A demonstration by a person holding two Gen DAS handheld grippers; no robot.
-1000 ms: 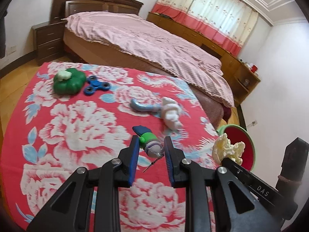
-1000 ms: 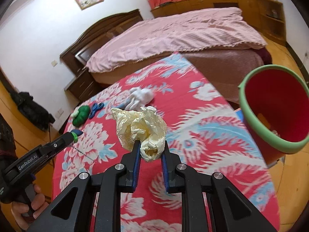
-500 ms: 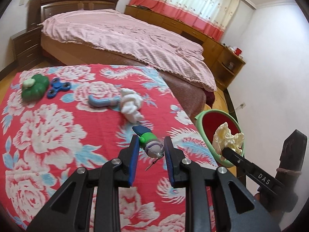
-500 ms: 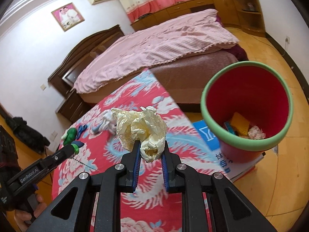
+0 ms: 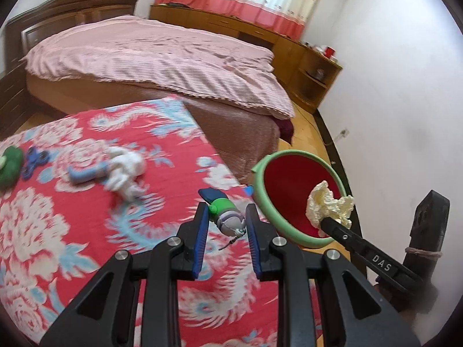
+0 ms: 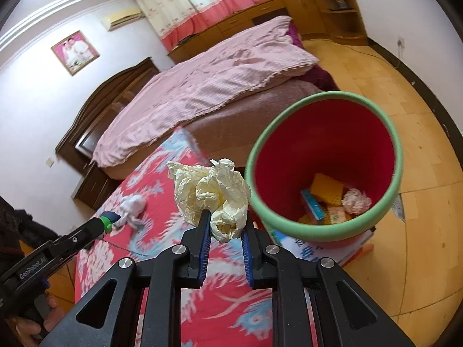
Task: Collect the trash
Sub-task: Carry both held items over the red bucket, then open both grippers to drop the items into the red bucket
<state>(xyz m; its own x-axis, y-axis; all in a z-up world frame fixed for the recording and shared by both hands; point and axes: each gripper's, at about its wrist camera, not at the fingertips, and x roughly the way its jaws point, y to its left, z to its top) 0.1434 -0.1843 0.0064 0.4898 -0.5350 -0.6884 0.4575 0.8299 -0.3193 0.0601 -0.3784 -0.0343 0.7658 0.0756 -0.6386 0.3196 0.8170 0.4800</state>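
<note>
My right gripper (image 6: 224, 225) is shut on a crumpled cream paper ball (image 6: 211, 192) and holds it at the left rim of a red bin with a green rim (image 6: 385, 196). In the left wrist view the paper ball (image 5: 328, 206) hangs over the bin's mouth (image 5: 262, 202). My left gripper (image 5: 227, 221) is shut on a small green, blue and grey toy figure (image 5: 224, 209) above the red floral cloth (image 5: 86, 231). The bin holds an orange sponge, a blue box and a pink paper wad.
On the floral cloth lie a white rag with a blue handle (image 5: 115, 167), a blue spinner (image 5: 34, 159) and a green toy (image 5: 10, 164). A bed with a pink cover (image 5: 162, 60) stands behind. The bin stands on the wooden floor (image 6: 419, 133).
Both grippers moved right toward the bin with their loads. The bin now fills more of both views, and the paper ball has come over its mouth.
</note>
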